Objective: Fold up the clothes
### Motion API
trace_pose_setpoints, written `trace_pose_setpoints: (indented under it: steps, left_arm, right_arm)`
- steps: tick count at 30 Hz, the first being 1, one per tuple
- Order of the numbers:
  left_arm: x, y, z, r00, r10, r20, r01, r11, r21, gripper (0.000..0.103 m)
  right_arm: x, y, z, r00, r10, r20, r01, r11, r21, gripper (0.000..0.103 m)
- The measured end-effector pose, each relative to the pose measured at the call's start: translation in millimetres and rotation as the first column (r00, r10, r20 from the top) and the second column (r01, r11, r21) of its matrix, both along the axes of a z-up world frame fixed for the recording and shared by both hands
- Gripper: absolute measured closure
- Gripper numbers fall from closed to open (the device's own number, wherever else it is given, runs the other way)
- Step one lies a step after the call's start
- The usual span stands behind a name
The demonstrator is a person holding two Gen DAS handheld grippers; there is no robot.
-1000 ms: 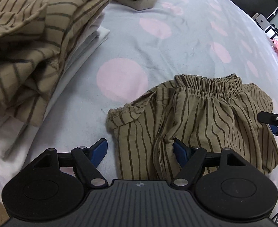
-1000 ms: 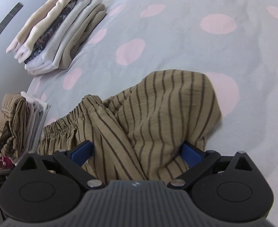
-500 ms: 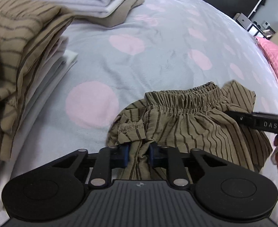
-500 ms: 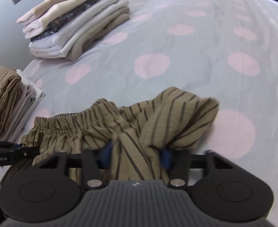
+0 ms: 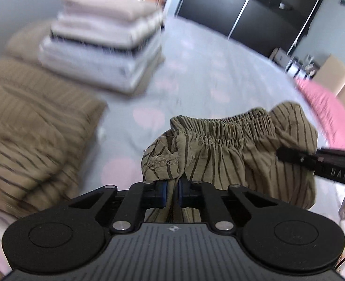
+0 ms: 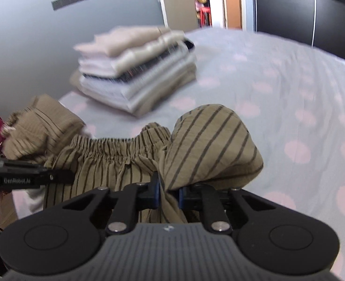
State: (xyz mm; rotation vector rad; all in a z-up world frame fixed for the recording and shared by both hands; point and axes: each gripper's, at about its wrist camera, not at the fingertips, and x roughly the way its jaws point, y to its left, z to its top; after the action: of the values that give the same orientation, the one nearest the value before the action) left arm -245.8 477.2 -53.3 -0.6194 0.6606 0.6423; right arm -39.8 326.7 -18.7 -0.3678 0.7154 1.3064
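Brown striped shorts [image 5: 221,157] pinched by both just-closed grippers, left [image 5: 171,193], right [image 6: 168,193], pink bedding [image 5: 324,107] only in left view

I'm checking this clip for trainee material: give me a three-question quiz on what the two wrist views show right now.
1. True or false: both grippers are shut on the striped shorts.
2. What sits farther back on the dotted bedspread? A) folded stack B) basket C) pillow
3. Fill in: the shorts' elastic ____ runs between the left gripper and right gripper.

Key: 1 true, fabric is pinched between both pairs of pads. 2 A, the folded stack. 3 waistband.
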Motion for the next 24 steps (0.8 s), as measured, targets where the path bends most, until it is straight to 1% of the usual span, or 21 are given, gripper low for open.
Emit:
trace_pose_setpoints:
  steps: [3,7,11,13,15,17,20,24]
  left_arm:
    - [-25,10,38,1.0,0.005,0.019,-0.006,0.999,0.049,0.096]
    - [-66,35,89,1.0,0.023,0.008,-0.024,0.992,0.123,0.096]
    - [-107,64,133,0.998,0.047,-0.044,-0.037,0.98,0.197,0.096]
    - [-127,78,153,0.995,0.068,-0.077,-0.048,0.971,0.235,0.096]
    - [-142,90,167,0.99,0.089,-0.11,-0.057,0.963,0.264,0.096]
    - [-152,103,174,0.984,0.101,-0.149,-0.056,0.959,0.277,0.096]
    - [-157,123,171,0.967,0.105,-0.234,-0.032,0.954,0.297,0.096]
    - [-152,155,149,0.946,0.105,-0.307,-0.014,0.958,0.286,0.096]
  right_arm:
    - [-21,7,33,1.0,0.014,-0.009,-0.014,0.999,0.047,0.088]
    - [-51,31,74,0.994,0.059,-0.097,-0.048,0.993,0.109,0.088]
    - [-87,61,103,0.982,0.108,-0.153,-0.084,0.985,0.153,0.088]
    - [-106,80,110,0.973,0.129,-0.194,-0.098,0.981,0.165,0.088]
    - [-125,99,113,0.963,0.145,-0.226,-0.108,0.98,0.166,0.088]
    - [-142,117,111,0.957,0.151,-0.247,-0.115,0.981,0.154,0.088]
    - [-163,143,104,0.948,0.153,-0.28,-0.12,0.984,0.131,0.088]
    - [-176,173,82,0.94,0.151,-0.305,-0.13,0.987,0.09,0.087]
